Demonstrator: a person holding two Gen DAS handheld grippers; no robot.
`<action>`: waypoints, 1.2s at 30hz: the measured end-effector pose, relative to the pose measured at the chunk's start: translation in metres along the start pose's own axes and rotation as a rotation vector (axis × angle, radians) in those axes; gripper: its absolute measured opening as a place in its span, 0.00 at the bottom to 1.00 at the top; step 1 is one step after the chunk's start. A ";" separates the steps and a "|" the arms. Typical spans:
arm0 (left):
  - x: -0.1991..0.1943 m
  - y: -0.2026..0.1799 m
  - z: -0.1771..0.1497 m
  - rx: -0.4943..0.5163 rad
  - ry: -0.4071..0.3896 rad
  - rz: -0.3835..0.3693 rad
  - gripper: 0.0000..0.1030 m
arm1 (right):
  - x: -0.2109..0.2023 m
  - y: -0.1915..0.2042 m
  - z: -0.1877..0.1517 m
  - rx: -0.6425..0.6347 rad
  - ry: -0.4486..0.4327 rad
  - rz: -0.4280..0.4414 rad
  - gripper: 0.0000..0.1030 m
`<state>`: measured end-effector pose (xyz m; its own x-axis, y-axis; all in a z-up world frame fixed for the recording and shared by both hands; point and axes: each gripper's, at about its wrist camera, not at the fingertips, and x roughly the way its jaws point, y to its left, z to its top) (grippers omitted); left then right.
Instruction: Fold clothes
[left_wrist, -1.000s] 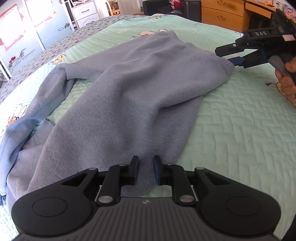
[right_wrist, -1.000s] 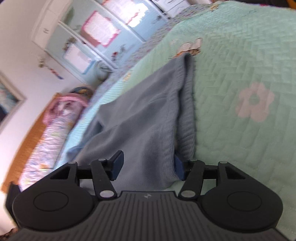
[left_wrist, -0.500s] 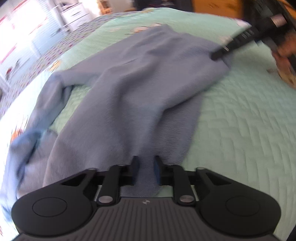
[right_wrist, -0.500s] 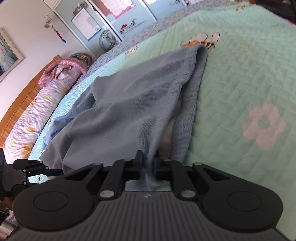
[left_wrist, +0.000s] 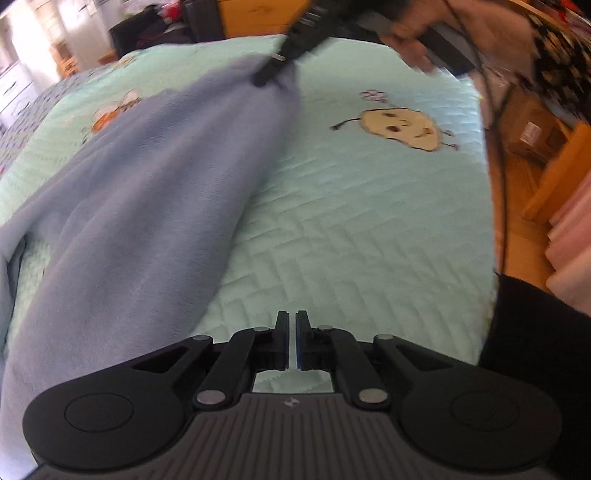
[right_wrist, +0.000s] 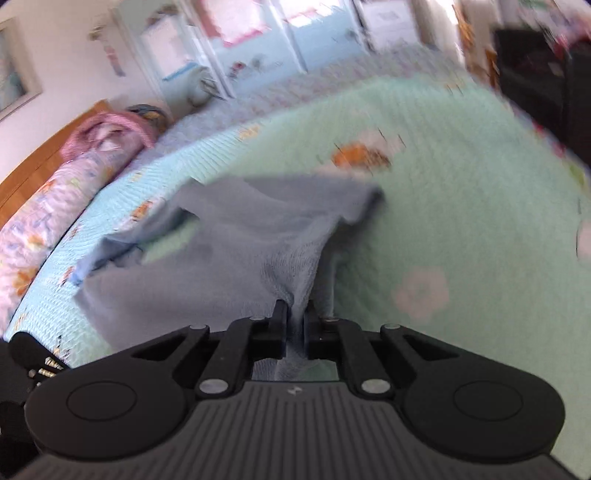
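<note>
- Left fingers (left_wrist: 282, 334) closed tight together, with no cloth seen between them.
- Right under those fingers, only the green quilt (left_wrist: 351, 229) of the bed.
- Just to their left, the near end of the blue-grey sweater (left_wrist: 147, 192), lying flat on the quilt and running under the edge of the tool.
- Right fingers (right_wrist: 280, 321) opening a little, with a fold of the sweater between them and pinched by both pads.
- From that pinch, sweater cloth pulled up into a ridge, then spread out wide and flat over the bed, with one sleeve lying off to the left.
- In the left view, the far corner of the sweater lifted off the quilt by the right fingers, with a hand (left_wrist: 413, 37) behind them, blurred.
- Beside the sweater on the quilt, a yellow cartoon face (left_wrist: 400, 127) and an orange picture (left_wrist: 110, 112), both apart from the cloth.
- Farther out, a rolled pink flowery blanket (right_wrist: 55, 199) at the wooden headboard (right_wrist: 33, 158).
- Beyond the bed, pale cupboard doors (right_wrist: 258, 44), wooden drawers (left_wrist: 258, 18) and a wooden floor (left_wrist: 517, 177).
</note>
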<state>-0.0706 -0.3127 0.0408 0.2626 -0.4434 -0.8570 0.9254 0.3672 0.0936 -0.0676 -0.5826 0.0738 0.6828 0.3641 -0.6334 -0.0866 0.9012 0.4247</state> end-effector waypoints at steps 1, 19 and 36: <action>0.000 0.003 -0.001 -0.029 -0.001 0.014 0.06 | 0.004 -0.006 -0.006 0.046 0.002 0.022 0.18; -0.014 0.104 -0.081 -0.972 -0.061 -0.037 0.40 | 0.008 -0.040 -0.099 0.744 -0.166 0.180 0.53; -0.005 0.093 -0.071 -0.865 -0.045 -0.016 0.60 | 0.013 0.054 -0.089 0.271 -0.296 -0.256 0.53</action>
<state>-0.0050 -0.2186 0.0176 0.2788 -0.4791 -0.8323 0.4008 0.8456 -0.3526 -0.1283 -0.5085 0.0307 0.8385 0.0202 -0.5445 0.2766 0.8452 0.4574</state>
